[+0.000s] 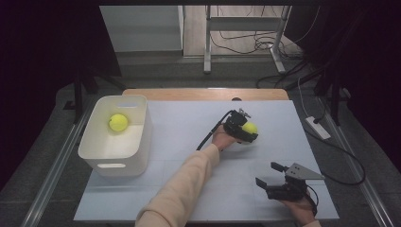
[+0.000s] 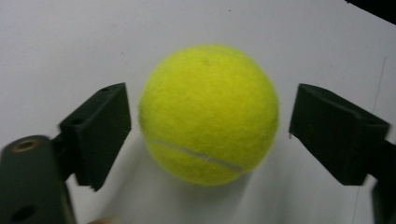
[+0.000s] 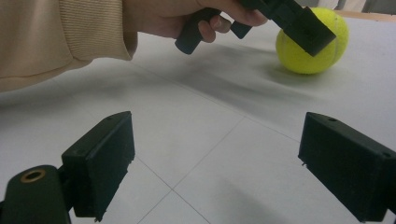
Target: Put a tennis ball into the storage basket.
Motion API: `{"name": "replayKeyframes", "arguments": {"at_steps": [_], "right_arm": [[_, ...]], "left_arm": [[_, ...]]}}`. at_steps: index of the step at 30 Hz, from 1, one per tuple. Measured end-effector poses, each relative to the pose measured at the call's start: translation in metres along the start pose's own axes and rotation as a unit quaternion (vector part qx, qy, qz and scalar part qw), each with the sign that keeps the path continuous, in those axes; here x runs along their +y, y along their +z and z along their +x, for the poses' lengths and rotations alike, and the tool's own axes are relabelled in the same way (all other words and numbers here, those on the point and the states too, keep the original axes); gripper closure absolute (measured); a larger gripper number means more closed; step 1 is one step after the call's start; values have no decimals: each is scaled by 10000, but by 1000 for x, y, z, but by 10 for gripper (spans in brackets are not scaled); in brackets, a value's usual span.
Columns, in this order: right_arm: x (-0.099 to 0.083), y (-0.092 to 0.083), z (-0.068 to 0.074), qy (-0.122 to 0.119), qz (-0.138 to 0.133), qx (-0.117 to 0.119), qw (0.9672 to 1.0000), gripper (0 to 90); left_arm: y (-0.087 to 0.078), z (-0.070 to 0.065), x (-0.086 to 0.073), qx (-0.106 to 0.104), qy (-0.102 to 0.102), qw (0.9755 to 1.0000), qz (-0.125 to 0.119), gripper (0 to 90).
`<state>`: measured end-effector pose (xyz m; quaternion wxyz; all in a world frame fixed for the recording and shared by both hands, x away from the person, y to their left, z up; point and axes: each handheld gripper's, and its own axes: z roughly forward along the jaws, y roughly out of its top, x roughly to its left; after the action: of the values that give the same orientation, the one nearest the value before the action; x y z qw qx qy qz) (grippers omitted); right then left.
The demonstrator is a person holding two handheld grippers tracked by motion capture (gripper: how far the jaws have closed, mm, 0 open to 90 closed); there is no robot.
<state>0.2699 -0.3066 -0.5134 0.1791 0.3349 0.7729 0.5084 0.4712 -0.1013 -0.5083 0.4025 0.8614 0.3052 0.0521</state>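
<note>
High view: fixed above the person's side, facing forward and down, far enough to take in the whole white worktop [image 1: 189, 123], the white bin [image 1: 116, 135] and the floor beyond. Left gripper view: rides on the left tool [image 1: 246, 128], looks along its jaws, very near the tennis ball [image 2: 208, 114] on the worktop. Right gripper view: rides on the right tool [image 1: 272, 179], low and nearly level across the worktop. All three share that ball [image 3: 312, 41]; the right gripper view also catches the left tool [image 3: 299, 23].
</note>
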Motion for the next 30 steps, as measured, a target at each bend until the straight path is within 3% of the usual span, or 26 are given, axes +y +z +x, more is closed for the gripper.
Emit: {"name": "replayKeyframes", "arguments": {"at_steps": [3,11,30], "right_arm": [[0,0,0,-2,0,9,10000,102],[0,0,0,-15,11,1,10000,103],[-1,1,0,-36,37,-14,10000,103]], "left_arm": [[1,-2,0,147,89,9998,51,261],[-4,-2,1,107,109,9998,112,275],[-48,-3,-3,36,115,9995,-282,276]]}}
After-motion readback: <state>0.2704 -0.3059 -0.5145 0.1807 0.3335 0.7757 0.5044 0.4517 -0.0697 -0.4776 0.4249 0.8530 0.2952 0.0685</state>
